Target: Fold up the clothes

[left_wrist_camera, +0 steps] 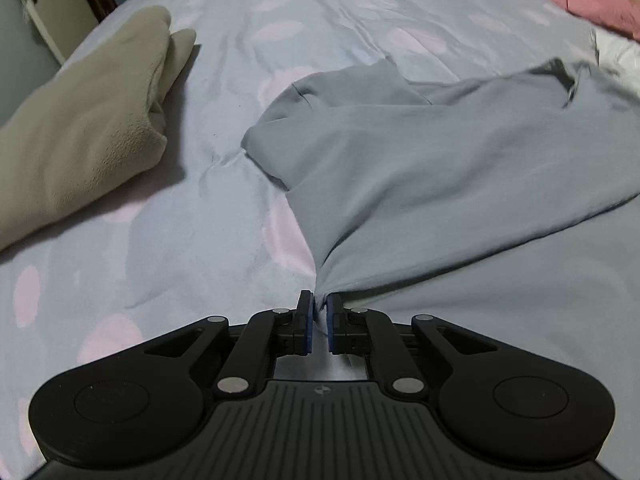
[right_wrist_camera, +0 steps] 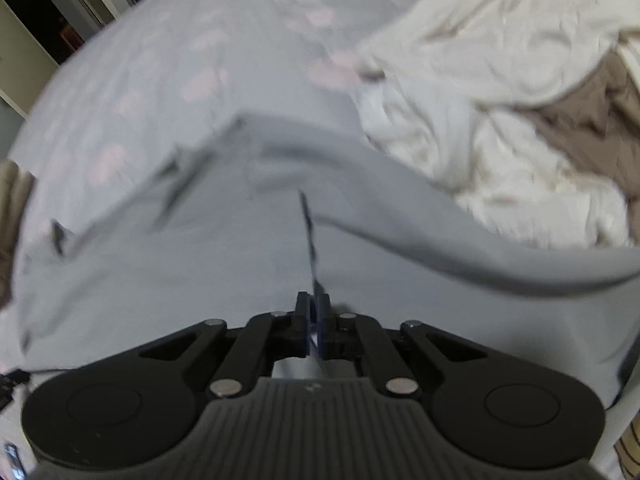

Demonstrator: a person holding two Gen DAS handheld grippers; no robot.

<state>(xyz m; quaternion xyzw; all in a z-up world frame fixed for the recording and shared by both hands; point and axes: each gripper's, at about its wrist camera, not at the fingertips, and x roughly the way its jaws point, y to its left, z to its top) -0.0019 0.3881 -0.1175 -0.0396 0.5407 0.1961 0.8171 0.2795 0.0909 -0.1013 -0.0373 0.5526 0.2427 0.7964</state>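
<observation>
left gripper (left_wrist_camera: pixel 319 307) pinching grey garment (left_wrist_camera: pixel 420 168) corner | right gripper (right_wrist_camera: pixel 313 307) clamped on its edge | both grips ready to fold it, likely

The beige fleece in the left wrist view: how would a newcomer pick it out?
Start from the bedsheet, pale blue with pink spots. The beige fleece lies folded at its left side, apart from the grey garment. It alone looks thick and fuzzy.

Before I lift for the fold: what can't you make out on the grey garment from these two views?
- Left wrist view: grey garment runs off the right edge; far corner unseen.
- Right wrist view: motion blur hides what the right gripper pinches.
- Garment type: bunched, cannot tell.
- Left gripper: pinched cloth's layer count hidden.
</observation>
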